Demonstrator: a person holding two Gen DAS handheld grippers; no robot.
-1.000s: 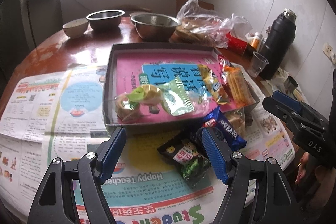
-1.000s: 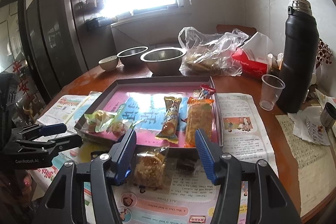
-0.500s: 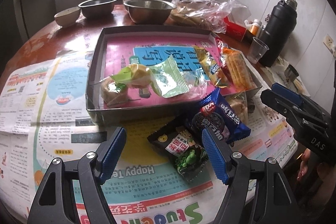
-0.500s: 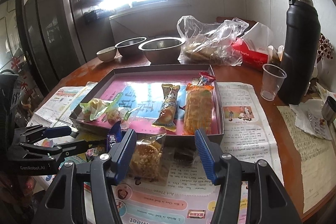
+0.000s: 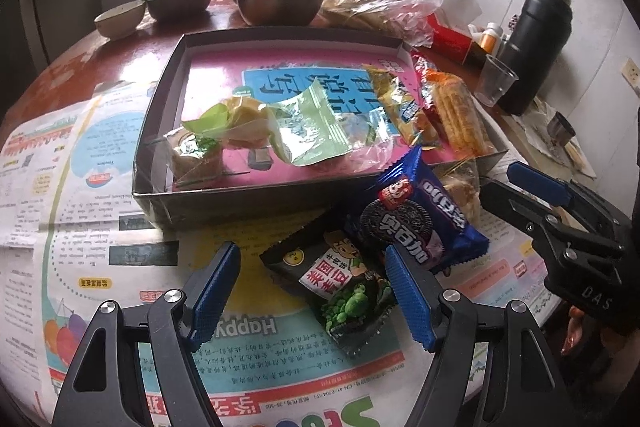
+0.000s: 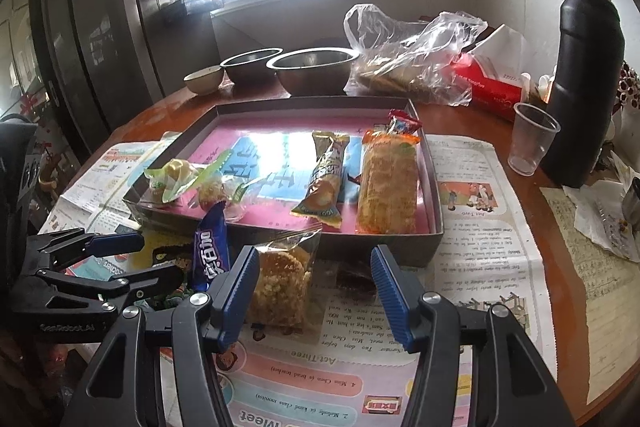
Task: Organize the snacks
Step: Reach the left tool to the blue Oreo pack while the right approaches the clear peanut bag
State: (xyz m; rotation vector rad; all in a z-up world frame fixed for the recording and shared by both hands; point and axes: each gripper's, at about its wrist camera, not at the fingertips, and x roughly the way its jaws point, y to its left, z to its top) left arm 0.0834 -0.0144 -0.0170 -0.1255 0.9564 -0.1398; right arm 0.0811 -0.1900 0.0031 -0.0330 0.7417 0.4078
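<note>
A shallow grey box (image 5: 256,199) (image 6: 428,163) with a pink lining holds several wrapped snacks, among them an orange cracker pack (image 6: 386,183) and a gold bar (image 6: 326,177). In front of the box on newspaper lie a black pea snack bag (image 5: 340,283), a blue Oreo pack (image 5: 424,223) (image 6: 210,247) leaning on the box, a clear bag of crumbly cake (image 6: 280,283) and a small dark sweet (image 6: 354,279). My left gripper (image 5: 312,287) hangs open just above the pea bag. Over the cake bag and the dark sweet my right gripper (image 6: 316,291) is open too.
Newspaper sheets (image 5: 80,187) cover the round wooden table. Behind the box stand two steel bowls (image 6: 312,69), a small ceramic bowl (image 6: 202,79), a plastic bag of food (image 6: 408,59) and a red tissue box (image 6: 492,87). A black flask (image 6: 580,75) and clear cup (image 6: 530,137) stand right.
Both grippers have sunk toward the snacks in front of the box, which now look larger and closer. Their jaws kept the same width.
</note>
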